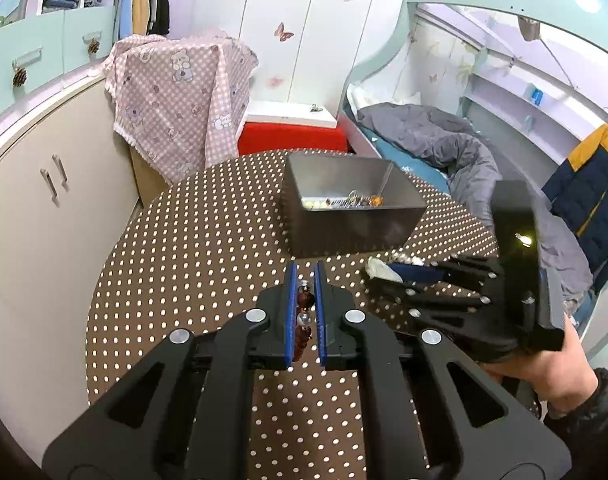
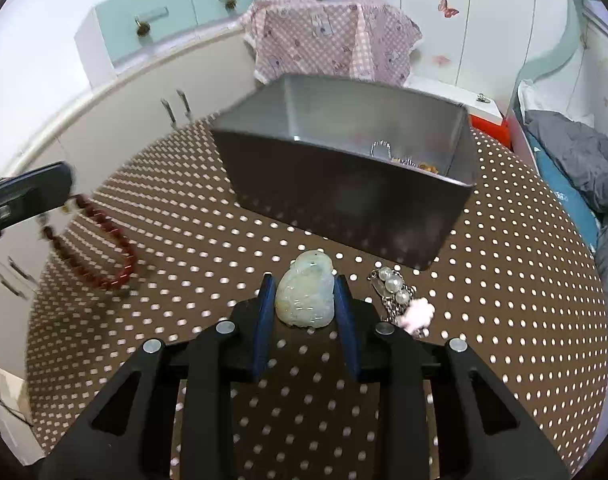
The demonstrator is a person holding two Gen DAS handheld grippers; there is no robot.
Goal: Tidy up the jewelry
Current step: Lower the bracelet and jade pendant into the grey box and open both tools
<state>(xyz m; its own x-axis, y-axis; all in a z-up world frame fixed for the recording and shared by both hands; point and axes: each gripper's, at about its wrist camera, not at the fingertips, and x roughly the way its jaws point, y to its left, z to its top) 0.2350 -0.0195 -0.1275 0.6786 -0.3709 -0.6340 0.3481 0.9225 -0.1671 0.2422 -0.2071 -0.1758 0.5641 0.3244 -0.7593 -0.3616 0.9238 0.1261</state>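
My left gripper (image 1: 305, 270) is shut on a red bead bracelet (image 1: 305, 300); in the right wrist view the bracelet (image 2: 92, 240) hangs from it (image 2: 64, 184) above the dotted brown table (image 2: 184, 240). My right gripper (image 2: 304, 284) is shut on a pale jade pendant (image 2: 304, 296); it also shows in the left wrist view (image 1: 387, 270) at the right. A grey metal box (image 1: 355, 200) (image 2: 343, 184) stands beyond both grippers with several jewelry pieces inside. A pearl and chain piece (image 2: 395, 288) lies on the table right of the pendant.
A pink checked cloth (image 1: 176, 92) covers furniture behind the table. A cabinet (image 1: 44, 200) stands to the left, a bed with grey bedding (image 1: 443, 136) to the right. The round table's edge (image 1: 104, 280) curves close on the left.
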